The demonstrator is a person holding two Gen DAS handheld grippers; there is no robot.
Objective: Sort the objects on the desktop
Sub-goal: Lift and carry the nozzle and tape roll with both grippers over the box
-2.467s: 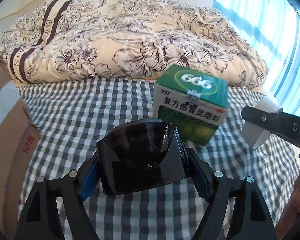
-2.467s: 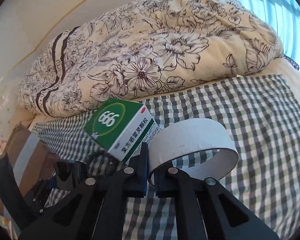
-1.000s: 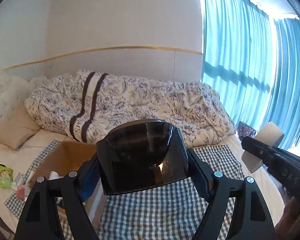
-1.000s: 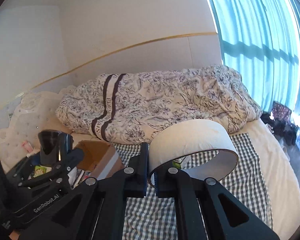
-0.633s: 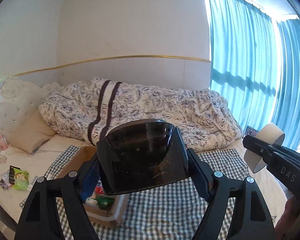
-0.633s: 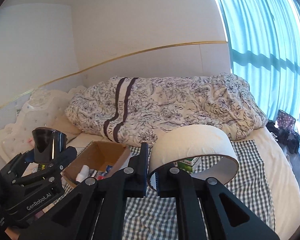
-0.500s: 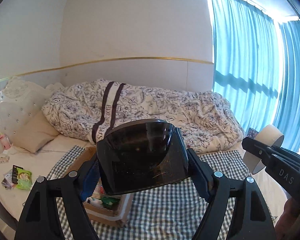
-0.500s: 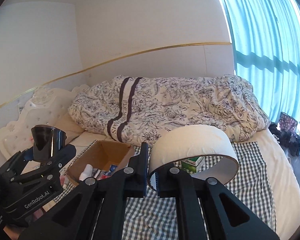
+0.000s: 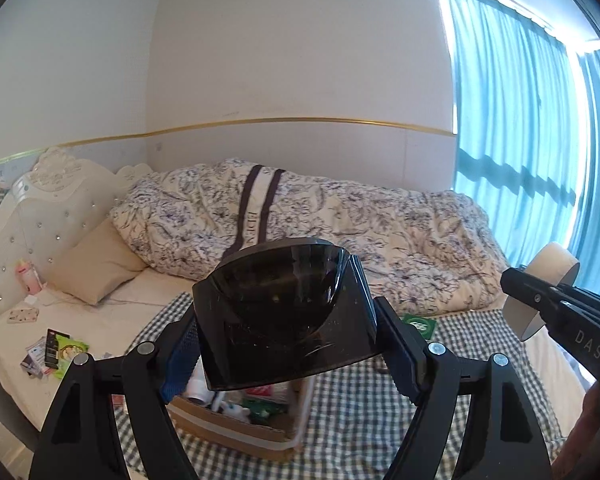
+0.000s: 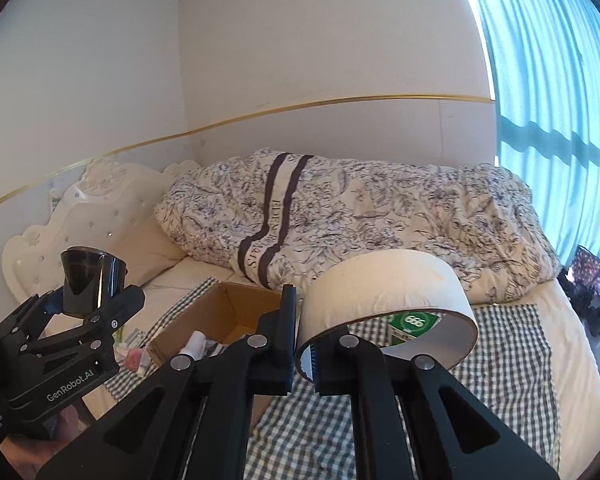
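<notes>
Up front on the left wrist camera, my left tongs (image 9: 286, 344) are clamped on the dark cup (image 9: 284, 316) by its two flat sides, held in the air above the cardboard box (image 9: 236, 426) on the checked cloth (image 9: 460, 400). It looks like hard, glossy plastic, light but slippery, so I judge the mid-wall hold safest.

On the right wrist camera, my right tongs (image 10: 305, 346) pinch the wall of the tape roll (image 10: 384, 292) at its near edge, one finger inside the ring. It looks light and stiff; such an edge hold may let it swing. The green box (image 10: 414, 326) lies on the cloth behind it.
</notes>
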